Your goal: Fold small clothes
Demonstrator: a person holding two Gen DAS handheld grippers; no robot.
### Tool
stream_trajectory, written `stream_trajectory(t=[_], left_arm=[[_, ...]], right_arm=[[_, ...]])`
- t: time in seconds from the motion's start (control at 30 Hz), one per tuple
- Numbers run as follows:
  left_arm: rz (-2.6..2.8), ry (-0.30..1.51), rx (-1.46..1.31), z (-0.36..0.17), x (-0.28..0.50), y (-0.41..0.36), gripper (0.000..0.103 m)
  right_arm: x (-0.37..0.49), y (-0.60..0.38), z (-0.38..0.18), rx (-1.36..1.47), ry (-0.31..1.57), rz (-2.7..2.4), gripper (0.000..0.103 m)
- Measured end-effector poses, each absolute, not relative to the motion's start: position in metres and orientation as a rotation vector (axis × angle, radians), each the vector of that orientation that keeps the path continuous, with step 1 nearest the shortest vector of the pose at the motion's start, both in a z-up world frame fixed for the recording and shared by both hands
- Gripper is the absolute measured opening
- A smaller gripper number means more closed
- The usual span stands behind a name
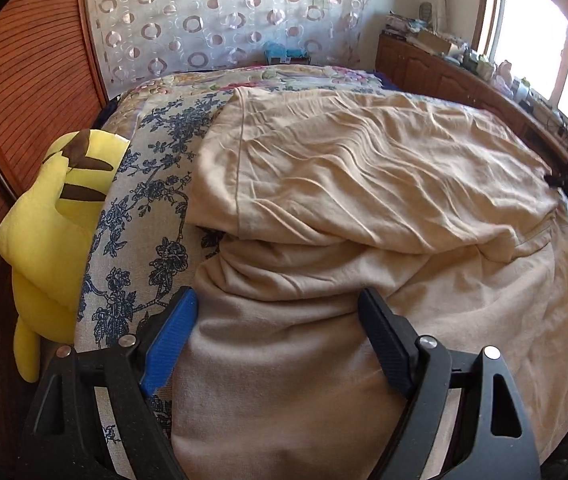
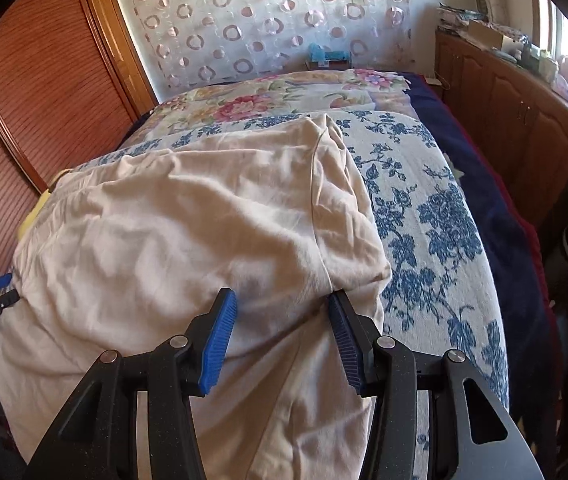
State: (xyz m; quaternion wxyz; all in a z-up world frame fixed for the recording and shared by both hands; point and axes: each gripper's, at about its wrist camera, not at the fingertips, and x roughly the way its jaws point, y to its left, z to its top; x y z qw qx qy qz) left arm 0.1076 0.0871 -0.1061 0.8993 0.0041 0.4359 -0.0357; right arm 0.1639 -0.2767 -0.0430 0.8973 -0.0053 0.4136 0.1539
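Observation:
A beige garment [image 1: 363, 184] lies spread and wrinkled on the bed, its far half folded over the near half. My left gripper [image 1: 280, 304] is open, its blue fingers astride the garment's near left part. In the right wrist view the same garment [image 2: 188, 216] fills the left and middle. My right gripper [image 2: 282, 304] is open, its blue fingers astride the garment's near right edge by a seam. The left gripper [image 2: 2, 290] also shows at the far left edge of the right wrist view. The right gripper [image 1: 563, 180] shows small at the right edge of the left wrist view.
The bed has a blue floral cover [image 2: 423, 216] and a pink floral quilt [image 2: 268, 96] beyond. A yellow plush toy [image 1: 52, 220] lies at the bed's left side. A wooden wardrobe [image 1: 24, 80] stands left, a cluttered wooden cabinet [image 2: 523, 100] right.

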Motion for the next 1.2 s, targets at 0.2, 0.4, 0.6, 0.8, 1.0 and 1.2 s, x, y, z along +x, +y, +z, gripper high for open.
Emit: stream_trajectory(t=[0.2, 0.4, 0.6, 0.8, 1.0, 1.2], left_arm=[[-0.08, 0.905, 0.01, -0.107, 0.107, 0.088, 0.087], [-0.084, 0.907, 0.013, -0.107, 0.106, 0.085, 0.089], [-0.096, 0.916, 0.019, -0.106, 0.107, 0.085, 0.089], [-0.126, 0.861, -0.142, -0.085, 0.105, 0.104, 0.077], [-0.126, 0.889, -0.262, -0.085, 0.125, 0.119, 0.054], [-0.146, 0.913, -0.375, -0.092, 0.144, 0.129, 0.039]], right_arm=[[0.174, -0.25, -0.057, -0.11, 0.83, 0.27, 0.05], [0.169, -0.237, -0.067, -0.202, 0.783, 0.229, 0.05], [0.169, -0.239, -0.068, -0.187, 0.785, 0.237, 0.051], [0.169, -0.242, -0.066, -0.181, 0.785, 0.238, 0.052], [0.169, -0.243, -0.066, -0.18, 0.785, 0.239, 0.052], [0.169, -0.243, -0.066, -0.18, 0.785, 0.239, 0.053]])
